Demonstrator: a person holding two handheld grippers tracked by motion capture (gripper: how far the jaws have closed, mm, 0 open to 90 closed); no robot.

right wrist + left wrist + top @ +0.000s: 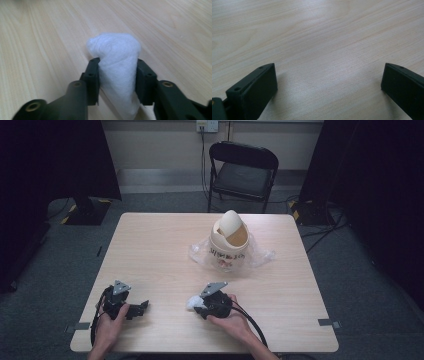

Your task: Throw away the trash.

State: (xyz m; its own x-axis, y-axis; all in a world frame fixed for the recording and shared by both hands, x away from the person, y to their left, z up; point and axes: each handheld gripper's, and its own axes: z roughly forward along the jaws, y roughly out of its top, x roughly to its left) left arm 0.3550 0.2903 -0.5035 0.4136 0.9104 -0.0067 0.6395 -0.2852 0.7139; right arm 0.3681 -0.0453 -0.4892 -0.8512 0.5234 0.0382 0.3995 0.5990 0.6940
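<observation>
My right gripper [117, 75] has its two black jaws pressed against the sides of a white wad of tissue [116, 57], which bulges up between them and rests on the table [45, 50]. In the high view the wad [193, 302] sits at the gripper's front, near my edge of the tabletop, a little right of centre. My left gripper [329, 82] rests low over bare wood with its jaws spread wide and nothing between them (in the high view it [142, 306] lies near the table's front left corner, well apart from the right one).

Farther out stands a small beige bin [229, 245] with a swing lid, lined with a clear plastic bag [260, 255]. Dark handwriting runs across its front, too small to read. Open wood lies between the wad and the bin. Beyond the far edge stands a black folding chair [242, 172].
</observation>
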